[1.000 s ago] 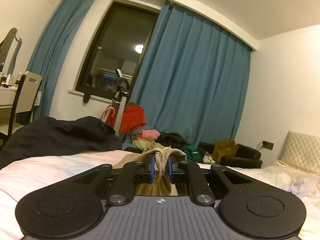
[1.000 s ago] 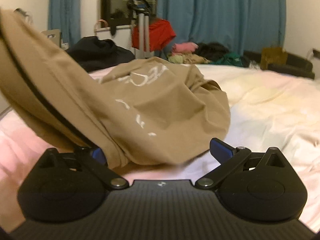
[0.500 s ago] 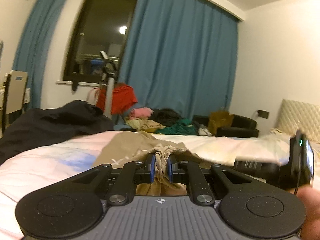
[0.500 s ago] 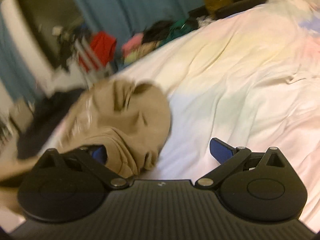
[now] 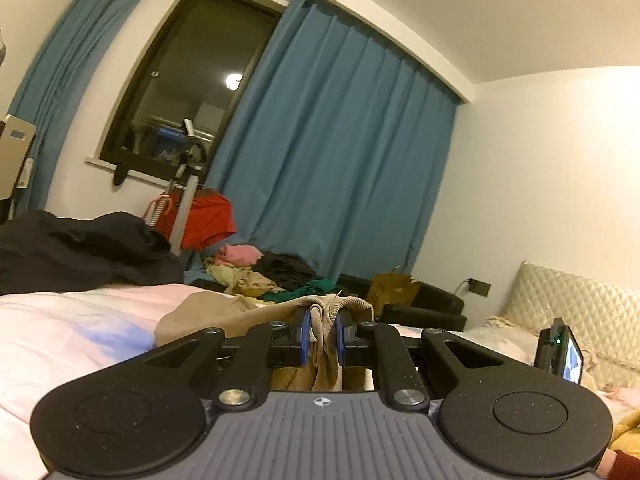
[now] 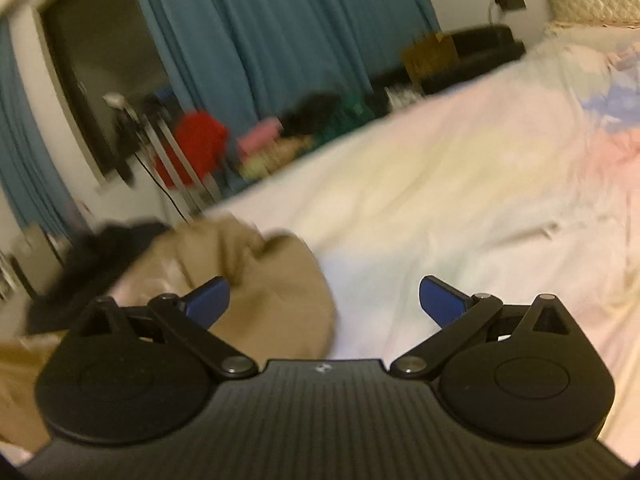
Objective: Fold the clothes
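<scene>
The left claw (image 5: pixel 322 334) is clamped on a bunched ribbed edge of the tan garment (image 5: pixel 224 314), which trails off to the left across the pink bedsheet (image 5: pixel 60 328). A second ago the right claw (image 6: pixel 324 302) had the cloth draped over its left finger; now its fingers stand wide apart with nothing between them, and the tan garment (image 6: pixel 260 280) lies in a heap on the bed (image 6: pixel 440 208) at the near left. The right wrist view is blurred, so that claw is likely swinging away. Judging from this, one side has been let go, and the right claw probably needs a fresh grip before any fold can be made.
</scene>
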Tool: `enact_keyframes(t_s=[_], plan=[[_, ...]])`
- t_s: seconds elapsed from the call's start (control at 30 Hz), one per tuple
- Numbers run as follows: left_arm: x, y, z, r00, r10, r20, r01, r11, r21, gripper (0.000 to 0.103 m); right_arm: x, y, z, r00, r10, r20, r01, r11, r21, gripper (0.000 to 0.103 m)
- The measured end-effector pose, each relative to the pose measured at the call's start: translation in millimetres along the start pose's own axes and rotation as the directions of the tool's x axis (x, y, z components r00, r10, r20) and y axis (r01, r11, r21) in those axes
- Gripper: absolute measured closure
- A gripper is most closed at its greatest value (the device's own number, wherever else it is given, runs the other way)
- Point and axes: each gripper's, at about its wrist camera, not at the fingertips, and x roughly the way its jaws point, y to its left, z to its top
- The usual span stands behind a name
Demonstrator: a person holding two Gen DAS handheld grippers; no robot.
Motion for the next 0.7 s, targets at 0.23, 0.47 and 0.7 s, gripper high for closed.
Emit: enact_keyframes(t_s=[0.23, 0.47, 0.7], plan=[[2.4, 3.2, 6.2, 0.999, 0.037, 0.003, -0.037, 0.999, 0.003, 0.09, -43.2, 43.2, -12.9, 0.916, 0.401, -0.01, -0.397, 0.902, -0.169, 0.0], [2.8, 11.6, 13.3, 0.998, 0.07, -0.005, -0.07, 0.997, -0.03, 0.09, -50.2, 101.1, -63.9, 0.904, 0.411, -0.122, -0.418, 0.784, -0.459, 0.0], [5.2, 13.7, 15.3, 0.997, 0.073, -0.014, -0.073, 0.997, -0.018, 0.09, 3.6, 43.3, -53.0, 0.978, 0.148, -0.148, -0.164, 0.981, -0.106, 0.0]])
